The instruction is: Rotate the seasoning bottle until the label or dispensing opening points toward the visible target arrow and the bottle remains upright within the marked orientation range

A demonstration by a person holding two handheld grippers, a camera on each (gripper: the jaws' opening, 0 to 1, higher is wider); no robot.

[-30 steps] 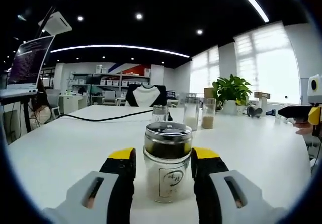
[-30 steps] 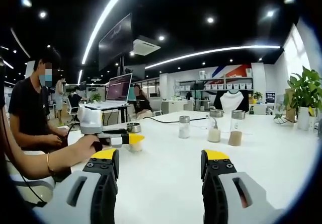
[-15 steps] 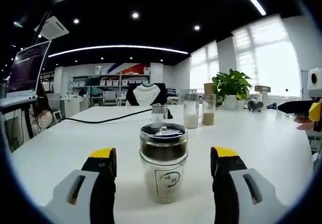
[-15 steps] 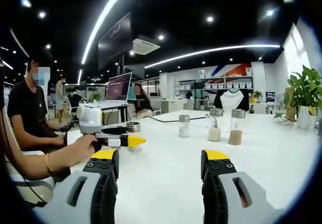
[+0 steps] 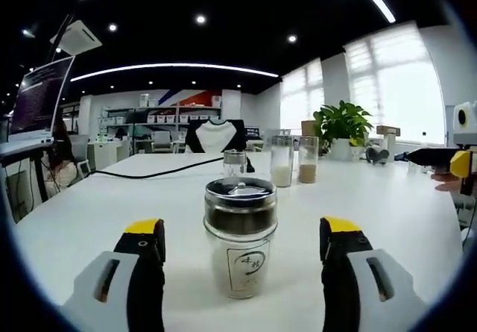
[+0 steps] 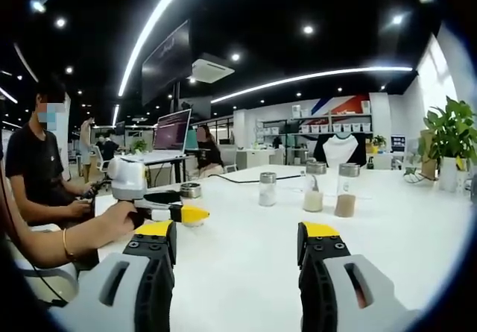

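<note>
Glass seasoning bottle with dark metal lid point(image 5: 240, 236) upright on white table point(image 5: 387, 213), printed label facing camera.
Left gripper point(image 5: 242, 231) spread wide, straddling bottle without contact, gripping nothing. Right gripper point(image 6: 237, 235) wide apart over bare tabletop, well away from bottle point(image 6: 191, 192), nothing held.

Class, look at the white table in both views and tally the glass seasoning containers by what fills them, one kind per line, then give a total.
Short glass jar with steel lid and printed label, pale filling: 1
Small glass shaker, contents unclear: 1
Tall glass bottle with white powder: 1
Tall glass bottle with brown powder: 1
Total: 4
</note>
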